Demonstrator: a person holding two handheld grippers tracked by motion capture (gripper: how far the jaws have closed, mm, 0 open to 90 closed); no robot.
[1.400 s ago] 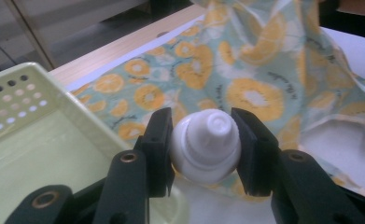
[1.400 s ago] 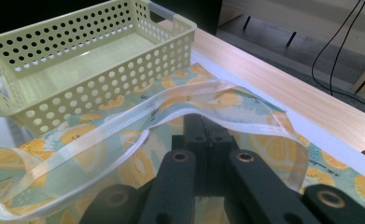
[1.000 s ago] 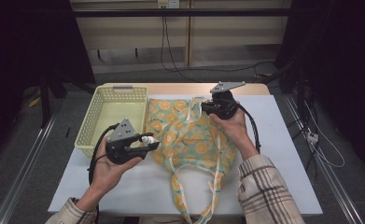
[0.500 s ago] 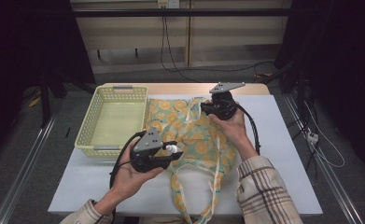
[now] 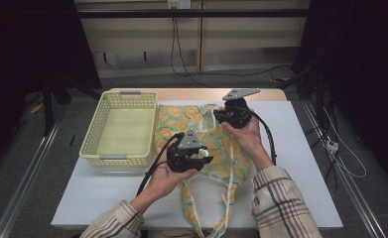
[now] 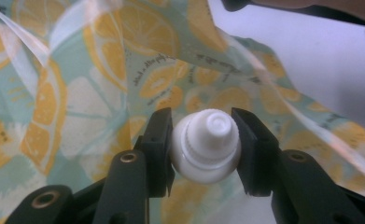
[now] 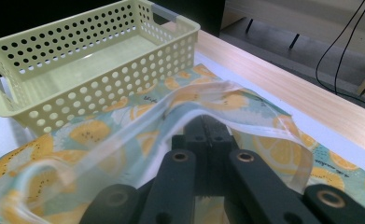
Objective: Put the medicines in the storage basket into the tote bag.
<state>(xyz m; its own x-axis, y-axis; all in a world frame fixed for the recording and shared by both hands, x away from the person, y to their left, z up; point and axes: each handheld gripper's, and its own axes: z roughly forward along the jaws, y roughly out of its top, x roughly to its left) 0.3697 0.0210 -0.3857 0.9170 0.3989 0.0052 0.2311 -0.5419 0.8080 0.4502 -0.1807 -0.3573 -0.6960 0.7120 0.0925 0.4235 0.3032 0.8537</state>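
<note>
One white bottle (image 6: 207, 145) is clamped by its cap end between the jaws of the left gripper (image 5: 195, 156), held just above the near middle of one lemon-print bag (image 5: 216, 148). Farther off, the bag's clear rim (image 7: 245, 109) is pinched up by the closed right gripper (image 5: 220, 115). One empty yellow basket (image 5: 102, 147) is set at the bag's left edge, with bare white table (image 5: 305, 163) left to the right.

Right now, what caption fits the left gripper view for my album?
Left gripper shut on a small white bottle, cap facing the camera, over the lemon-print bag.
</note>
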